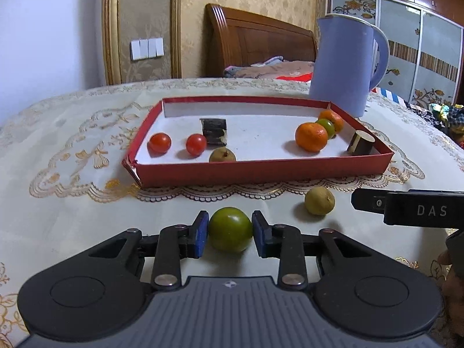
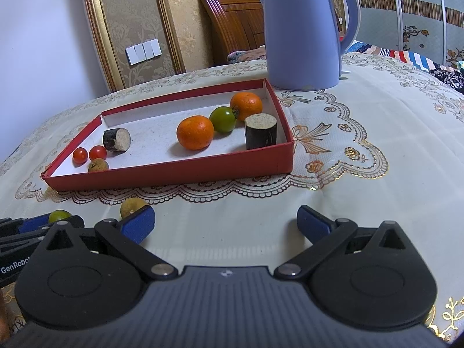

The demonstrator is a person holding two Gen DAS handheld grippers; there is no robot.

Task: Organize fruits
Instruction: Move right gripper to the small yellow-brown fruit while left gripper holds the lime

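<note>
the left gripper (image 1: pixel 230 233) sits low over the tabletop (image 1: pixel 87 217) with its blue-padded fingers (image 1: pixel 201 232) drawn in narrow around a green tomato (image 1: pixel 230 233); both pads press the fruit's sides, so it is gripped, and it rests on the lace cloth (image 1: pixel 72 156) just in front of the red box (image 1: pixel 261 171). at about two o'clock from that tomato, near it but apart, a yellowish lime (image 1: pixel 319 201) lies loose on the cloth, also outside the box. the right gripper (image 2: pixel 226 224) hangs beside it at three o'clock, its fingers (image 2: pixel 139 223) spread wide with only bare cloth between them; in its own view the lime shows partly behind the left pad. inside the shallow box, at the nine o'clock end, two red cherry tomatoes (image 1: pixel 177 144) sit side by side, with a small brownish fruit (image 1: pixel 222 155) against the near wall just to their right and a dark stubby cylinder (image 1: pixel 214 131) lying on its side behind them. toward the three o'clock end an orange (image 1: pixel 311 137) stands in front of a second green tomato (image 1: pixel 327 127), which touches another orange (image 1: pixel 333 117) in the far corner; a second dark cylinder (image 1: pixel 361 143) stands upright in the near right corner. at one o'clock beyond the box a lavender kettle (image 1: pixel 342 63) stands on the cloth. a wooden headboard (image 1: pixel 255 40) and a bed lie behind the tabletop.
</note>
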